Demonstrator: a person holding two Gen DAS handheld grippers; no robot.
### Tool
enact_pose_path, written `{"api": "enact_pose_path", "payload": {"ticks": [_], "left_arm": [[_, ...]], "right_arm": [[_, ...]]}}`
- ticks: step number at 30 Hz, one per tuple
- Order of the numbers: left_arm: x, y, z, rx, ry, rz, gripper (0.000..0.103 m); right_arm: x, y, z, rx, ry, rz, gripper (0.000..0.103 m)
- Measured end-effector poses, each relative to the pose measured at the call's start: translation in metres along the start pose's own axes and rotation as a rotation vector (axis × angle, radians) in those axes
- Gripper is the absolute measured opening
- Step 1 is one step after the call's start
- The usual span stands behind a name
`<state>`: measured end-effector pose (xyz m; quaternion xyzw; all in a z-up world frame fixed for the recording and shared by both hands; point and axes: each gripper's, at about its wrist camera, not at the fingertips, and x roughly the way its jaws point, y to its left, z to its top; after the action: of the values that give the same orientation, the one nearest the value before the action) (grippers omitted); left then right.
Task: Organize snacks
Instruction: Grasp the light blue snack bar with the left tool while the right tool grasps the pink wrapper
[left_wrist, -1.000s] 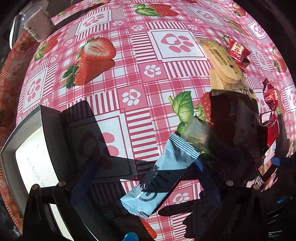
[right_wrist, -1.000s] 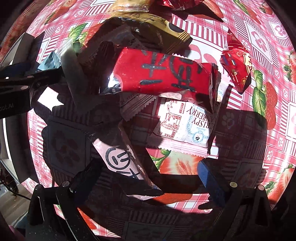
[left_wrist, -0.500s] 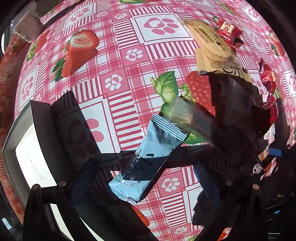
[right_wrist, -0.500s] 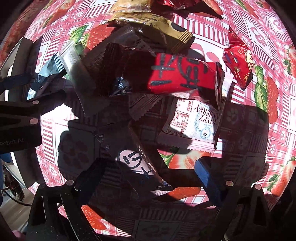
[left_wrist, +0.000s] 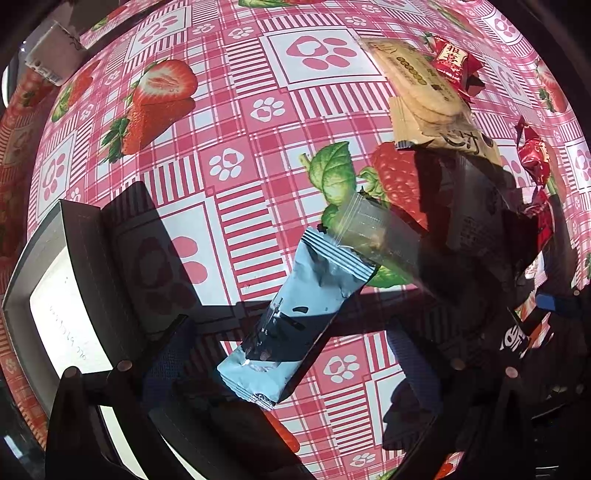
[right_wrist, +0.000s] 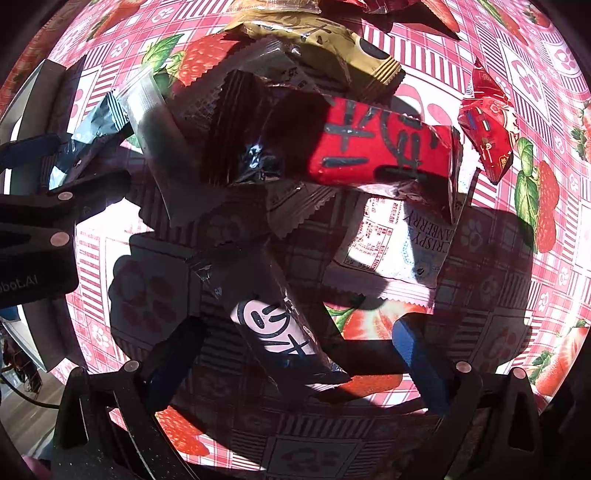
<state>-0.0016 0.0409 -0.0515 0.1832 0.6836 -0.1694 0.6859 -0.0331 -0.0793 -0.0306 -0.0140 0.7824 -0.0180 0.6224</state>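
A: The left gripper (left_wrist: 288, 343) has its jaws spread around the pale blue snack bar (left_wrist: 295, 317), not yet pinching; the right gripper (right_wrist: 295, 347) stands equally wide over the pink-faced packet (right_wrist: 273, 328).

B: So it's the pick-up step. Next the left needs to close, then carry toward the grey box (left_wrist: 55, 295) just beside.

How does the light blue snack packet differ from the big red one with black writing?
The light blue packet lies alone on bare tablecloth, nearly plain; the red packet sits atop the pile and carries large black characters. The blue one lies between the open left gripper fingers; the red one lies beyond the right gripper. Both are sealed and oblong.
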Motion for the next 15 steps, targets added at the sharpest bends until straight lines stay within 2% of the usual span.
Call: {"api": "enact_pose_path", "payload": {"ticks": [3, 6, 8, 10, 14, 15], "left_arm": [[0.001, -0.004, -0.004, -0.013, 0.030, -0.003, 0.103], [0.001, -0.017, -0.018, 0.024, 0.043, -0.006, 0.102], [0.001, -0.016, -0.028, -0.031, 0.051, -0.054, 0.102], [0.000, -0.018, -0.034, -0.028, 0.059, -0.074, 0.102], [-0.002, -0.017, -0.043, -0.002, 0.050, -0.039, 0.102], [-0.003, -0.014, -0.044, -0.004, 0.039, -0.030, 0.102]], "right_arm": [[0.000, -0.001, 0.002, 0.035, 0.005, 0.005, 0.102], [0.001, -0.021, -0.001, 0.142, 0.019, 0.024, 0.102], [0.002, -0.029, -0.005, 0.186, 0.019, 0.032, 0.102], [0.002, -0.034, -0.014, 0.206, 0.017, 0.021, 0.102], [0.006, -0.059, -0.029, 0.332, 0.038, 0.076, 0.102], [0.005, -0.061, -0.030, 0.326, 0.033, 0.082, 0.102]]}}
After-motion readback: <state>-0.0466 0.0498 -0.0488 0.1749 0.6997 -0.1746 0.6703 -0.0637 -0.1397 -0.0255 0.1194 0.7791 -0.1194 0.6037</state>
